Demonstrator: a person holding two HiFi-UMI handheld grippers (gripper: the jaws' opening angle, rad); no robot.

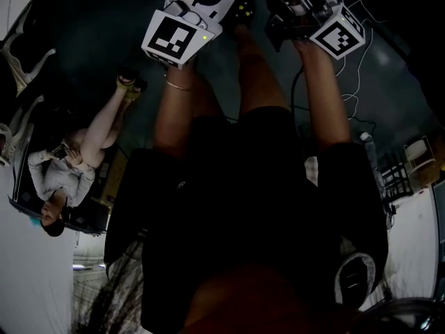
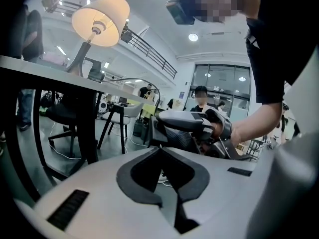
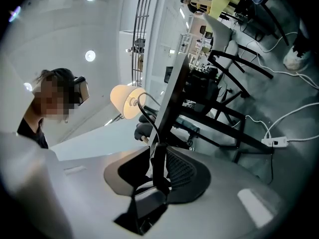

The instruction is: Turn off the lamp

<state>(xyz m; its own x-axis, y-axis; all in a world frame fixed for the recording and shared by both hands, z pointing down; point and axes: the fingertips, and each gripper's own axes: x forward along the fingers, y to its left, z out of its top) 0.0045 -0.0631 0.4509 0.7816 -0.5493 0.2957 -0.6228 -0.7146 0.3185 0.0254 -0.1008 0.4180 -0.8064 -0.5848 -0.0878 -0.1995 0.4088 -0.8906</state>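
The lamp (image 2: 99, 20), with a cream shade, stands lit on the white table (image 2: 45, 69); the right gripper view shows it too, the lamp (image 3: 125, 101) glowing past the table edge. Its black cord (image 3: 144, 111) drops between my right gripper's (image 3: 158, 151) jaws. There a thick black inline switch (image 3: 160, 176) sits flush against the mesh pad (image 3: 182, 171), and the jaws are shut on it. My left gripper (image 2: 160, 149) is shut and empty, looking sideways at the right gripper (image 2: 187, 121) and the hand holding it. Both marker cubes (image 1: 177, 37) (image 1: 337, 37) show at the top of the head view.
Black table legs (image 3: 224, 118) and a dark chair (image 2: 65, 113) stand under the table, with a white chair (image 2: 119, 114) beyond. A power strip (image 3: 274, 142) and cables lie on the floor. A person (image 1: 66, 169) sits at the left of the head view.
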